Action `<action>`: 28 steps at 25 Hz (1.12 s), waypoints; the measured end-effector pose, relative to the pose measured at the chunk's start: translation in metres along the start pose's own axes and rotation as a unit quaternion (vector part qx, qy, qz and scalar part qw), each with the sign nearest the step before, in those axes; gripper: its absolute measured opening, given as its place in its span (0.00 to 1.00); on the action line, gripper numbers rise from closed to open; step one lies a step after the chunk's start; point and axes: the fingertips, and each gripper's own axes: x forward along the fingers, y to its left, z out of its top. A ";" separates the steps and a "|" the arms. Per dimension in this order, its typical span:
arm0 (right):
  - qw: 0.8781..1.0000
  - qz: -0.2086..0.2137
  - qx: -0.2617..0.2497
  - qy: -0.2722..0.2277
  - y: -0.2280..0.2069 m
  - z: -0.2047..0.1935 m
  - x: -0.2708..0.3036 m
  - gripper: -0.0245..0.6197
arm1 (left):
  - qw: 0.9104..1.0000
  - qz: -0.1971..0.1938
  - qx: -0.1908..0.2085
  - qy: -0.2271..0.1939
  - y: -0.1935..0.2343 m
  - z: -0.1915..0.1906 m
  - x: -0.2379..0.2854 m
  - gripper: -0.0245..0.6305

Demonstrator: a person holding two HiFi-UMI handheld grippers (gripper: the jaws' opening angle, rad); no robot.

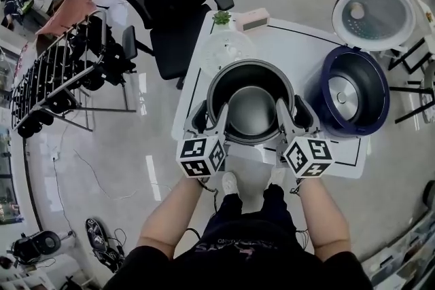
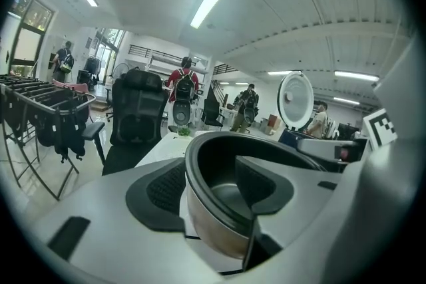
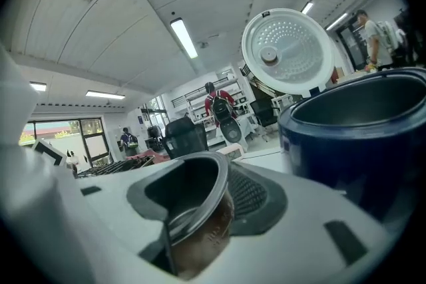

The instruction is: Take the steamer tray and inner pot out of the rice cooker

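I have my left claw [image 1: 211, 114] and right claw [image 1: 292, 113] each clamped on opposite sides of the pot's [image 1: 250, 109] rim, carrying it level between them over the table [image 1: 299, 37], just left of the open cooker [image 1: 357, 93].

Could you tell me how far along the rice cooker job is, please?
Done: steamer tray lies on the table; rice cooker stands empty. In hand: left tool and right tool grip the inner pot by its rim beside the cooker. Left: set it down and release.

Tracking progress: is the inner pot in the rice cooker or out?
Out. The inner pot is left of the open rice cooker, its rim held in the fingers.
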 end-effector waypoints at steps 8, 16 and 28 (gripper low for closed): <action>1.000 -0.009 -0.003 0.021 -0.013 -0.034 0.001 0.35 | 1.000 -0.008 0.003 0.022 0.006 -0.031 0.013 0.39; 0.999 -0.022 -0.003 0.033 -0.024 -0.045 0.003 0.35 | 1.000 -0.014 0.012 0.022 0.004 -0.035 0.020 0.39; 0.994 -0.013 -0.107 -0.003 -0.006 -0.022 -0.005 0.35 | 0.997 -0.027 0.064 -0.017 0.002 -0.011 0.010 0.34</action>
